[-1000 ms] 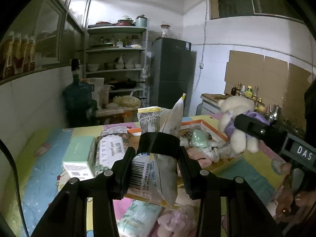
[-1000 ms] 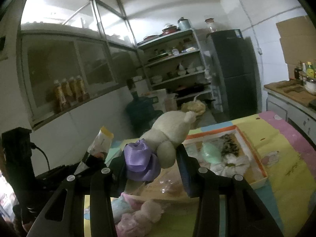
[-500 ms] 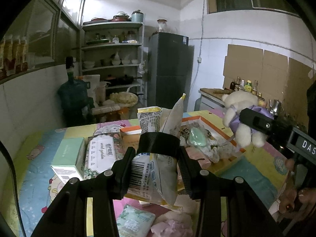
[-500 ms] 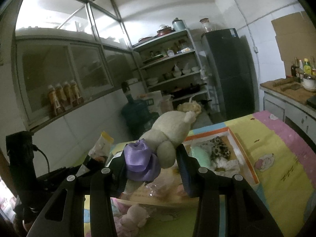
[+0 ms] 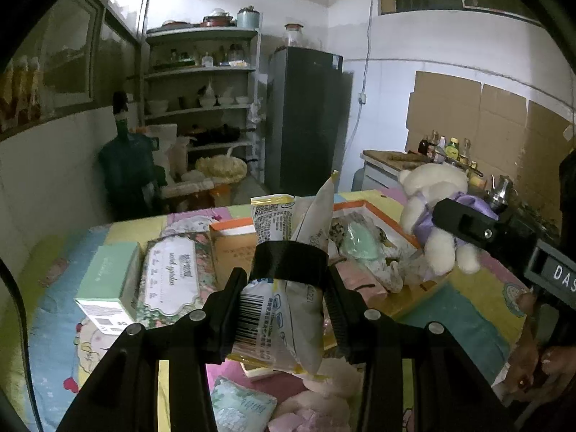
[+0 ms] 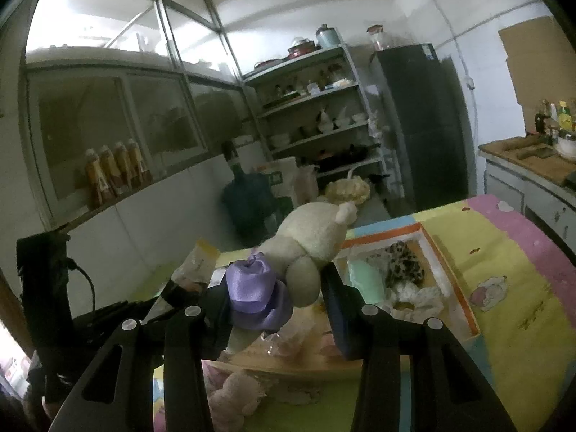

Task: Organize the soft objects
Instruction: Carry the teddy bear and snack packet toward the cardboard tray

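Note:
My left gripper (image 5: pixel 286 306) is shut on a white snack packet (image 5: pixel 288 280) with a barcode and holds it upright above the table. My right gripper (image 6: pixel 277 298) is shut on a cream teddy bear in a purple dress (image 6: pixel 306 244); the bear also shows in the left wrist view (image 5: pixel 437 216), held over the right edge of an orange-rimmed box (image 5: pixel 381 212). The box (image 6: pixel 450 280) holds a mint-green soft item (image 6: pixel 365 277) and a leopard-print item (image 6: pixel 403 266). Pink and white plush pieces (image 6: pixel 234 392) lie below on the table.
A mint-green carton (image 5: pixel 108 280) and a floral tissue pack (image 5: pixel 172 277) lie at the table's left. A small tissue packet (image 5: pixel 237 406) lies near the front. The table has a colourful cartoon cloth (image 6: pixel 511 288). Shelves, a dark fridge (image 5: pixel 306 118) and a water jug (image 5: pixel 122 172) stand behind.
Both grippers have risen a little with their loads. The bear has shifted slightly toward the box. Both grips are unchanged.

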`<state>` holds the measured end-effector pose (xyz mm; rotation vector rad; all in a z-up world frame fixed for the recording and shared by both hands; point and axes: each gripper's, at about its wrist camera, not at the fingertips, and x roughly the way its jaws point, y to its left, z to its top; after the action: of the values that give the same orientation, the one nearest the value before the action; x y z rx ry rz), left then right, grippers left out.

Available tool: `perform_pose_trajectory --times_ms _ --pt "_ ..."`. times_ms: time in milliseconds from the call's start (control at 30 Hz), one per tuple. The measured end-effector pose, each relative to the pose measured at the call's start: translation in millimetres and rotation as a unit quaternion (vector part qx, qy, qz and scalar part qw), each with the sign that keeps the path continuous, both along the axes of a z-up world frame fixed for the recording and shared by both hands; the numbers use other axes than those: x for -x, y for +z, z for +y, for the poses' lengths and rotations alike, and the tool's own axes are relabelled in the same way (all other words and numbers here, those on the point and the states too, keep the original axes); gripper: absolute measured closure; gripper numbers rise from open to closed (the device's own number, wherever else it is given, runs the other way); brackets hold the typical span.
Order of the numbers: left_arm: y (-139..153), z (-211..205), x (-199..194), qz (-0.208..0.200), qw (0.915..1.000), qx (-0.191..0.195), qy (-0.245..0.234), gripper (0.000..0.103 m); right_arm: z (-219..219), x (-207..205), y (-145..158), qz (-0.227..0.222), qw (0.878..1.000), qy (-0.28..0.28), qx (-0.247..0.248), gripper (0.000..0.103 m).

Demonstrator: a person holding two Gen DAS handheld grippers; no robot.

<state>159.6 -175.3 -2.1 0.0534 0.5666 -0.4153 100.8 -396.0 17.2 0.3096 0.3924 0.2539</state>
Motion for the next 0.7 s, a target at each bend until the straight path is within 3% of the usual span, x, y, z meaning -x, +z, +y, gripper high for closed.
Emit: perform_pose_trajectory --times_ms 700 --pt "-26.0 -22.9 -69.0 0.066 0.9978 0.012 0.008 0.059 -1.5 -55.8 -44.2 0.067 0.997 0.027 0.012 0.057"
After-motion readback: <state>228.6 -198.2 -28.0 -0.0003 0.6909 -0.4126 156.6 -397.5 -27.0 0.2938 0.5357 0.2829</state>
